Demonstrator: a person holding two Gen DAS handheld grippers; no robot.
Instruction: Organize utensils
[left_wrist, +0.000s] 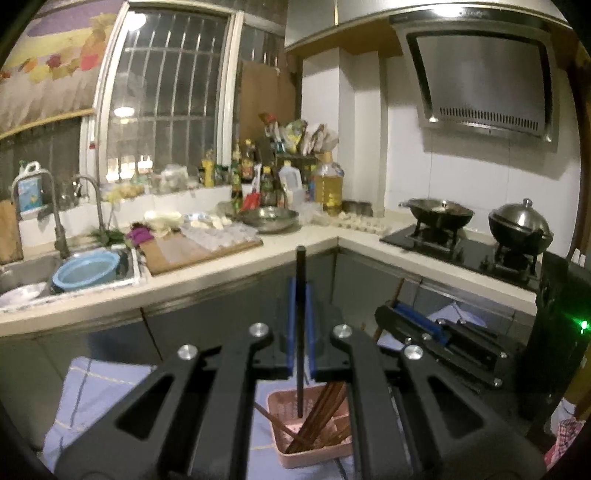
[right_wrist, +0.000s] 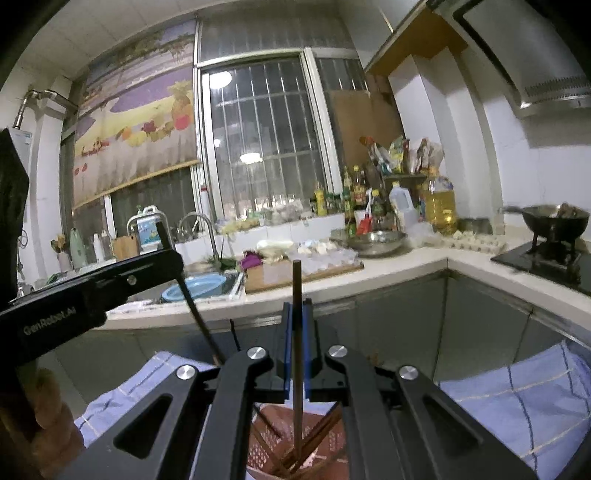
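My left gripper (left_wrist: 300, 295) is shut on a black chopstick (left_wrist: 300, 273), held upright with its lower tip inside a pink slotted basket (left_wrist: 314, 450) that holds several brown chopsticks (left_wrist: 317, 417). My right gripper (right_wrist: 297, 321) is shut on a dark brown chopstick (right_wrist: 296, 288), also upright over the same basket (right_wrist: 266, 446). The left gripper (right_wrist: 110, 280) with its black chopstick (right_wrist: 192, 306) shows at the left of the right wrist view. The right gripper (left_wrist: 436, 328) shows at the right of the left wrist view.
The basket stands on a blue checked cloth (left_wrist: 96, 398). Behind is an L-shaped counter (left_wrist: 229, 277) with a sink (left_wrist: 74, 273), cutting board (left_wrist: 199, 247), metal bowl (left_wrist: 269, 218), bottles and a stove with two pots (left_wrist: 480, 229).
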